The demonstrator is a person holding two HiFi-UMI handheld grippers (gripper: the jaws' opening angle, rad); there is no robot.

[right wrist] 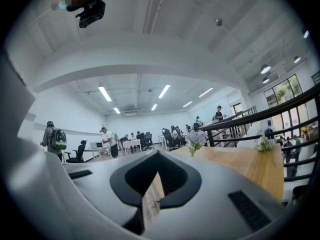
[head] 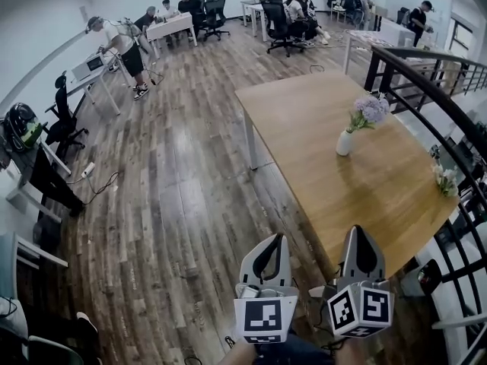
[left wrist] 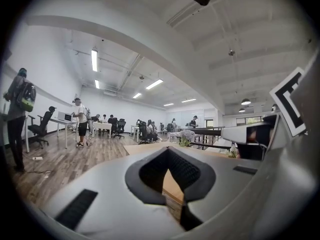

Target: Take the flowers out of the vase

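Observation:
A small white vase (head: 344,143) stands on the wooden table (head: 304,120), upright, with pale purple flowers (head: 370,111) in it. Both grippers are held low at the table's near end, well short of the vase. My left gripper (head: 272,239) is shut and holds nothing. My right gripper (head: 358,231) hangs beside it, also shut and holding nothing. In the left gripper view the closed tips (left wrist: 167,150) point toward the distant flowers (left wrist: 187,136). Over the closed tips (right wrist: 157,153) in the right gripper view, the flowers (right wrist: 195,140) show far off on the table (right wrist: 250,166).
A second small bunch of pale flowers (head: 444,177) sits at the table's right edge. A black railing (head: 441,97) curves along the right side. Desks, office chairs (head: 278,21) and several people fill the far room. A cable (head: 99,185) lies on the wooden floor at left.

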